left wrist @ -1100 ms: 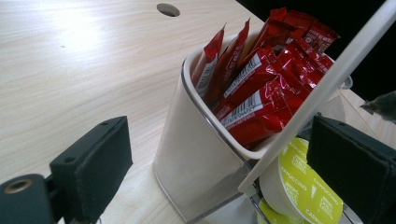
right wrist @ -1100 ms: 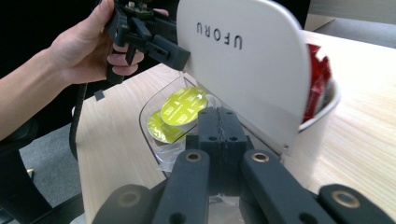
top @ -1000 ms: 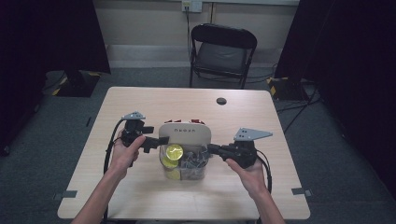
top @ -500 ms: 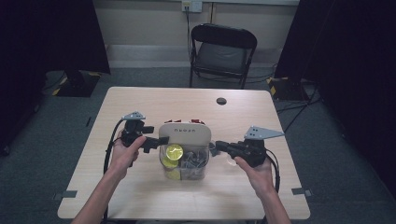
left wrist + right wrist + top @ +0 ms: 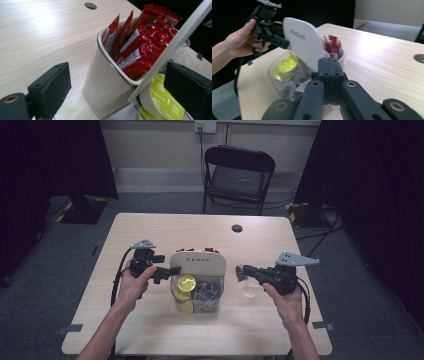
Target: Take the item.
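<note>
Pulling right hand-held gripper away from organizer with a clear packet

Right hand-held gripper [image 5: 239, 270] now sits well to the right of the organizer [image 5: 198, 281]; a second ago its tip was at the organizer's right side, half a second ago partway out. Jaws pressed together in the right gripper view, clenched on a small clear packet [image 5: 241, 271] that pokes out at the tip in the high view; packet too blurred and thin to tell what it is. Right hand [image 5: 282, 295] shifted right along with it, over the bare counter [image 5: 150, 227].

Left hand-held gripper [image 5: 165, 271] unchanged from the earlier frames, at the organizer's left side. In the left gripper view its jaws stand wide apart, released, with the white cup wall and the slanted white panel between them; pads not pressing on either.

Organizer stays mid-counter: white panel [image 5: 198, 263] on top, red sachets [image 5: 140, 47] upright in the white cup [image 5: 107, 85], yellow-green capsules [image 5: 186, 282] in the clear front bin. Small round hole [image 5: 237, 228] in the counter behind it. Black folding chair [image 5: 239, 175] behind the counter.
</note>
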Available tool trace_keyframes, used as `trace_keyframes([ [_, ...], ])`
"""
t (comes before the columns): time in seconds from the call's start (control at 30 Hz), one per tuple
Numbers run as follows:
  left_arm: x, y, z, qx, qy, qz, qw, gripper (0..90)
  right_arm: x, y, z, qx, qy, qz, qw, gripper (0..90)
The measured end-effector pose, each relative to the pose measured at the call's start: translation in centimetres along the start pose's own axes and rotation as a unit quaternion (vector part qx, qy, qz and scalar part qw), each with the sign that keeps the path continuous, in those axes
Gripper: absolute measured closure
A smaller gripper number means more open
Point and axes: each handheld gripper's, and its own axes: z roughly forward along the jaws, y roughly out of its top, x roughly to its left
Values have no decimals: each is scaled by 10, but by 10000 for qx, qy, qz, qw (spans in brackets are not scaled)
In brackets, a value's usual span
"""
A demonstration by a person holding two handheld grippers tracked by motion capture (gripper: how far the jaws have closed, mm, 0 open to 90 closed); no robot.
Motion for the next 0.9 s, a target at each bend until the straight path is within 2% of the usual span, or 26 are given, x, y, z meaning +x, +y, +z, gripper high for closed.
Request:
trace_keyframes([
  [0.37,-1,0,-1,13,-20,-2,10000,89,-33,-19,-6,93,-449,385,9982,900],
  [0.63,-1,0,-1,7,9,18,10000,92,-42,-25,-3,215,-698,441,9964,900],
  [0.9,-2,1,-2,8,-1,7,10000,99,-48,-33,4,328,-749,441,9957,900],
])
